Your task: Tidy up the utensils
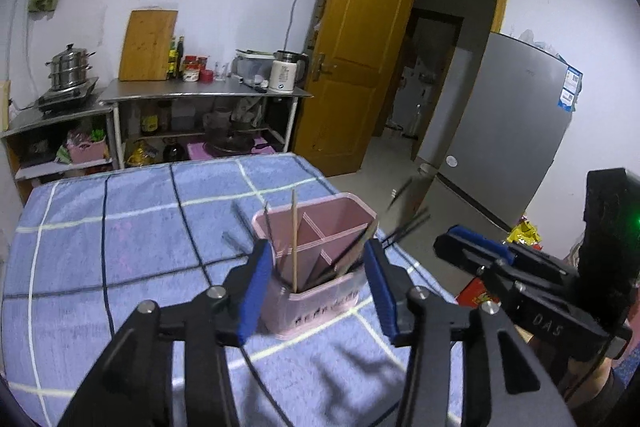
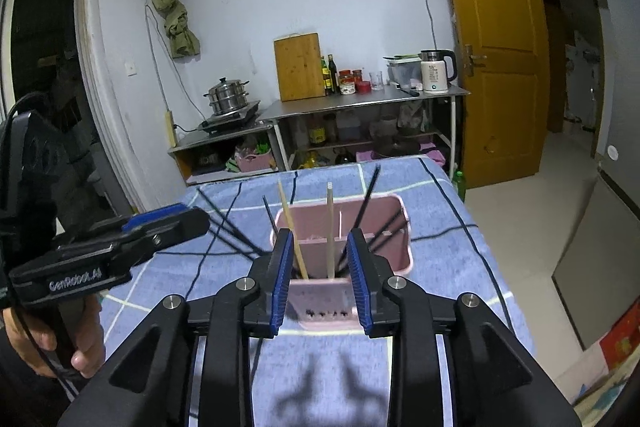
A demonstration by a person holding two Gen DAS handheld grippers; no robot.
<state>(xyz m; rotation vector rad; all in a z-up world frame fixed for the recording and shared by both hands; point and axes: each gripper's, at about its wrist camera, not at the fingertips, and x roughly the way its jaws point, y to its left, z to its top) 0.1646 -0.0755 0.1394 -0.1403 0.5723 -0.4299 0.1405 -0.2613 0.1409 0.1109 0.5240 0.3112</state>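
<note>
A pink utensil holder (image 1: 320,291) with compartments stands on the blue checked cloth (image 1: 120,227). It holds a wooden chopstick (image 1: 294,239) and several dark chopsticks (image 1: 404,227). My left gripper (image 1: 316,251) is open, its blue pads on either side of the holder. In the right wrist view the holder (image 2: 384,227) holds two pale chopsticks (image 2: 330,227) and dark ones (image 2: 370,195). My right gripper (image 2: 318,241) is open, just above the holder's near end, empty. It also shows in the left wrist view (image 1: 480,247), and the left gripper shows at the left of the right wrist view (image 2: 168,223).
The table's far edge faces a steel counter (image 1: 200,93) with a kettle (image 1: 285,77), cutting board and steamer pot (image 1: 70,67). A yellow door (image 1: 356,47) and a grey fridge (image 1: 500,127) stand to the right. The floor drops off right of the table.
</note>
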